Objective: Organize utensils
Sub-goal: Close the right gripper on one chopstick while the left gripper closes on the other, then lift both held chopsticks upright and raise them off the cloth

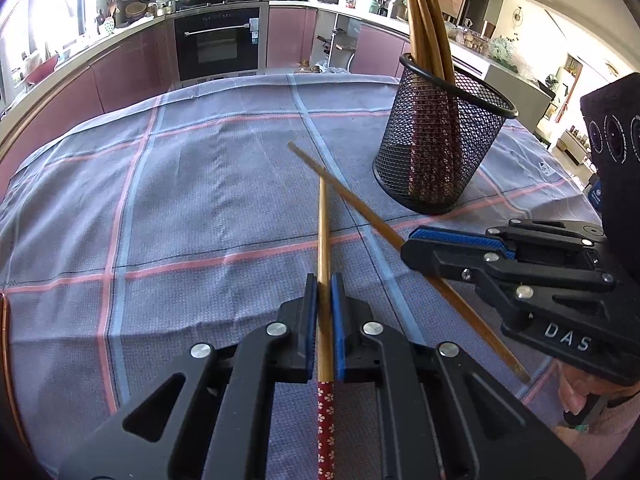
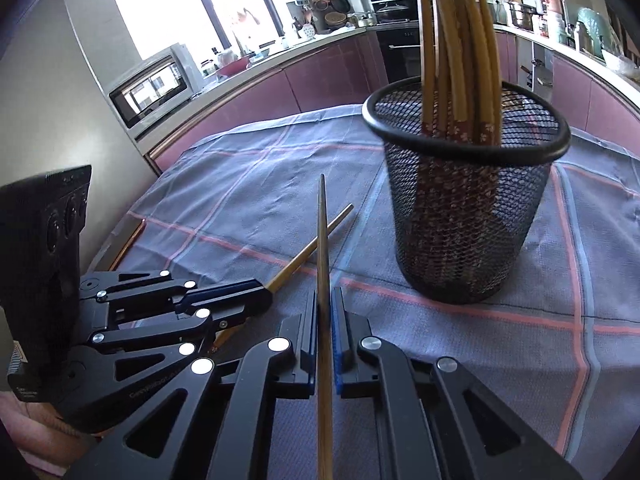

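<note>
A checked blue-grey cloth [image 1: 180, 200] covers the table under both grippers. Ahead of the fingers and off to their right stands a black mesh cup [image 2: 466, 216], already holding a bunch of chopsticks [image 2: 456, 52] upright, patterned ends down. That looks like most of the job done.

Two chopsticks remain outside the cup. The left gripper [image 1: 324, 308] has its blue pads clamped on one chopstick [image 1: 323, 248], whose plain tip runs forward from the fingers and whose red flowered end trails back beneath them. The right gripper [image 2: 324, 320] is clamped on the other chopstick [image 2: 322, 248]. The two sticks cross just ahead of the fingertips, low over the cloth. What is left, by my reading: lift each stick and drop it into the cup.
</note>
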A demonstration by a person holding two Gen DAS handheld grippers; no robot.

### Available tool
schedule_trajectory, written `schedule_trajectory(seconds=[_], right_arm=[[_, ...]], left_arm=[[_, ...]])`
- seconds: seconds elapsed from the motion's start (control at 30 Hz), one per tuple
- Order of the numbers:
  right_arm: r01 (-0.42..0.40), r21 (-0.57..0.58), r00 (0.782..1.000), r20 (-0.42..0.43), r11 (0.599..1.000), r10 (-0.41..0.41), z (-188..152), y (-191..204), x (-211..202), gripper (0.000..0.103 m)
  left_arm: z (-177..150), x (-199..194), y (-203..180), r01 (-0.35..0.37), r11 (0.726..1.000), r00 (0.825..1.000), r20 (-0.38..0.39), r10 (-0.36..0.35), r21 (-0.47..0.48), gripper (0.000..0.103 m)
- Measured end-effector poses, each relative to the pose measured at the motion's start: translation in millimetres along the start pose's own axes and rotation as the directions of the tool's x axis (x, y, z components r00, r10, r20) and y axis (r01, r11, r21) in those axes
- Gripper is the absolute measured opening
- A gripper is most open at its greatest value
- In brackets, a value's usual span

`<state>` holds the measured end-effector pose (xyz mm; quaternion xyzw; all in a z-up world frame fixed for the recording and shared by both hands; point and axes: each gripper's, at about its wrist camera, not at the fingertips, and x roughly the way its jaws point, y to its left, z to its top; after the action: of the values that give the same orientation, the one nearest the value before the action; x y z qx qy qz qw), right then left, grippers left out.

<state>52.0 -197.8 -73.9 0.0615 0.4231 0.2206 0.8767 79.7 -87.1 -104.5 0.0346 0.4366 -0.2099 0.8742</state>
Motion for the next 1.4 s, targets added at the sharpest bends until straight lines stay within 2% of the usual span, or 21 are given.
schedule_trajectory(seconds=[0.3,0.7,0.77,1.4], right_arm=[[0.025,-0.025,0.999,-0.036,0.999,-0.025,-2.9,4.5,8.7,0.008],[0.035,-0.035,0.999,-0.033,0.999,-0.036,0.3,6.2,16.1,0.009],[0.036,-0.029,0.999,-0.030,0.999,-0.037,-0.4,4.6,15.3,0.006],[0.005,-0.023,1.000,0.022,1.000,-0.004,-0.4,2.9,-3.3,0.006]], left_arm=[[-1.8,0.3,-1.3,-0.007,1.000,1.000,-0.006,0.007,0.021,0.008],[6.0,6.7,-4.0,-0.005,0.998,1.000,-0.015,0.006,0.070,0.011],[6.0,7.0,-4.3,-0.009,0.998,1.000,-0.011,0.010,0.067,0.008],[4.5,-6.4,0.8,0.004,1.000,1.000,0.023,-0.005,0.023,0.008]])
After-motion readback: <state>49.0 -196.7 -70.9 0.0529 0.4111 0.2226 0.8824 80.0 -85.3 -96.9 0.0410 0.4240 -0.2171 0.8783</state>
